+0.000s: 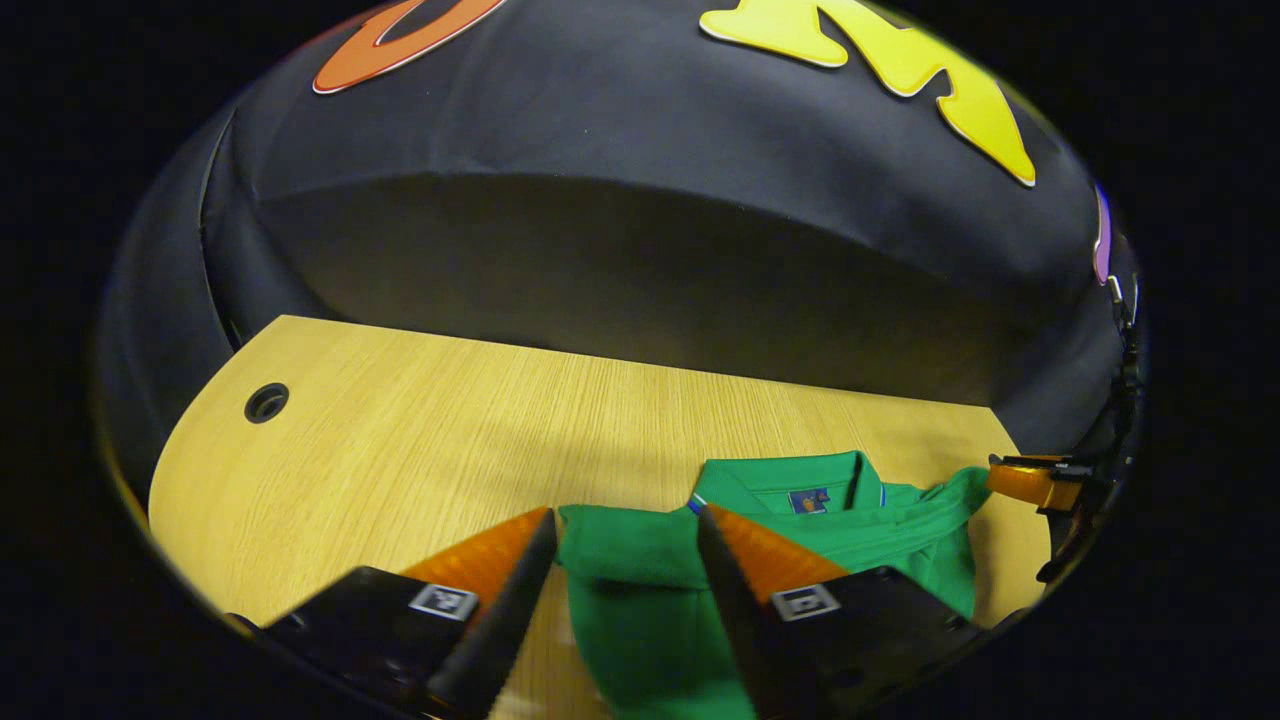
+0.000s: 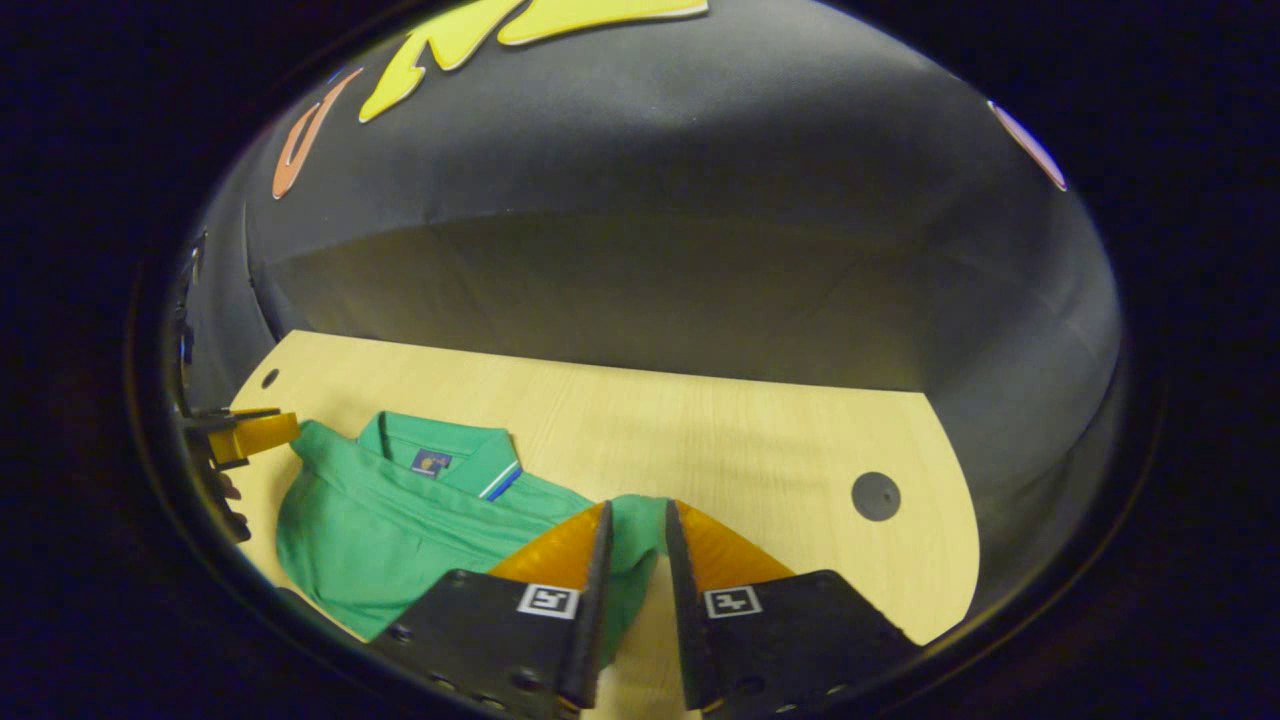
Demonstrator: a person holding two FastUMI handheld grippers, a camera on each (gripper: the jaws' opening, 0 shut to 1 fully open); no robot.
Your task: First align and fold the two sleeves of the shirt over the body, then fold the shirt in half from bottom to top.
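Shirt (image 1: 640,600) of soft green knit, both grippers' jaws gaping over wood-grain table (image 1: 400,450)

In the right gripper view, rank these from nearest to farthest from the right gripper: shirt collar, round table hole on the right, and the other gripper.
Measured from the right gripper:
1. Shirt collar, up and left, on the green shirt.
2. Round table hole, to the right; nearly as close as the collar, so that order is loose.
3. Left gripper, at the far left edge.
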